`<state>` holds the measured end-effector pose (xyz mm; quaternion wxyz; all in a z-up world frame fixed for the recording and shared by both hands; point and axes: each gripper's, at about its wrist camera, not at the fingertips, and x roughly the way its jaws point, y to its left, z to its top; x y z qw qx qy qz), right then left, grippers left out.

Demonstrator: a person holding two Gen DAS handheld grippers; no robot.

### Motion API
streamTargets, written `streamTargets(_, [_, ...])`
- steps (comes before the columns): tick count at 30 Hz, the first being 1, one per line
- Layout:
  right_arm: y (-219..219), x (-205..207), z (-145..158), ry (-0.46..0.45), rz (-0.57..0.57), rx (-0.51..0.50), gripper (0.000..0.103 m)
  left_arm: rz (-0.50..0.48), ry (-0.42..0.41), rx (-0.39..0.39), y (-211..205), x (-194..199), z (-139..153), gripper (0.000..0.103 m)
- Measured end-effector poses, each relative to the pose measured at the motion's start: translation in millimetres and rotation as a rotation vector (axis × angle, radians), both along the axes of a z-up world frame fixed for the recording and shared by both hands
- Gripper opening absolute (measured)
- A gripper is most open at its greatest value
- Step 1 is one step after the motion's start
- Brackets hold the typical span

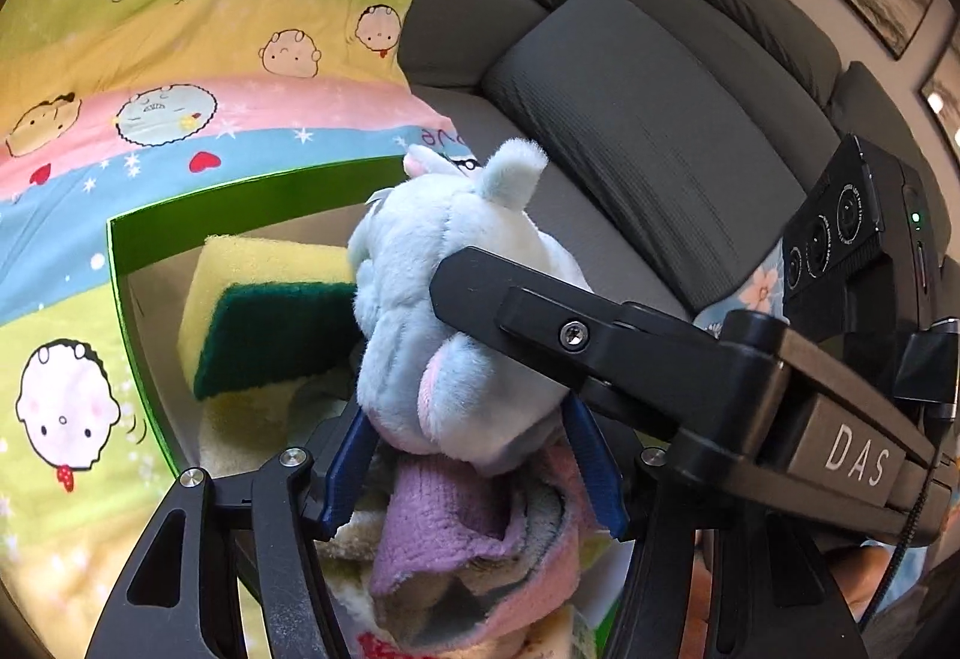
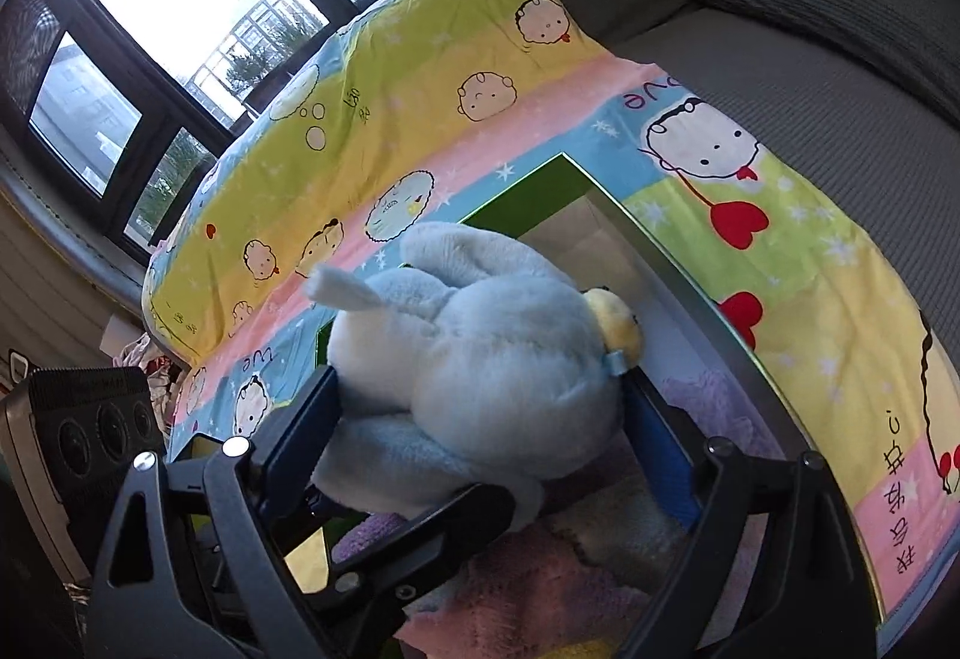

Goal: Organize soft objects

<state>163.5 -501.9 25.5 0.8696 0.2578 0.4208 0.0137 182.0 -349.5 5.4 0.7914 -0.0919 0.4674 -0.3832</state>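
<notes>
Left wrist view, both grippers' fingers (image 1: 474, 473) (image 2: 480, 419) clamping fluffy pale-blue plush toy (image 1: 444, 311) above green-rimmed box (image 1: 240, 197).

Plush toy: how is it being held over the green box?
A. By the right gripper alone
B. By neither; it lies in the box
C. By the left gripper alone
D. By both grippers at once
D: the left gripper and the right gripper each have their fingers pressed on the sides of the plush toy, above the green box.

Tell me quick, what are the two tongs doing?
Left tongs: closed on the plush toy.
Right tongs: closed on the same toy, from the other side.
</notes>
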Motion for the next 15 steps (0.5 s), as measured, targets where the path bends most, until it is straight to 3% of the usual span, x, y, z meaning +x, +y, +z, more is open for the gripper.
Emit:
streamTargets(3, [0.8,-6.7,6.8,0.007,-0.013,-0.008,0.094,-0.001,0.012,0.009,0.1,2.8,5.4,0.063])
streamTargets(8, [4.9,-27.8,24.3,-0.03,-0.043,-0.013,0.101,-0.002,-0.074,0.042,11.7,-17.3,30.7,0.091])
streamTargets(10, [7.3,-36.9,32.6,-0.05,-0.058,-0.017,0.103,0.013,-0.1,0.064,15.8,-23.0,39.0,0.098])
streamTargets(15, [16.3,-58.9,51.6,-0.075,-0.089,-0.043,0.102,0.059,-0.167,0.122,31.3,-40.2,57.6,0.1])
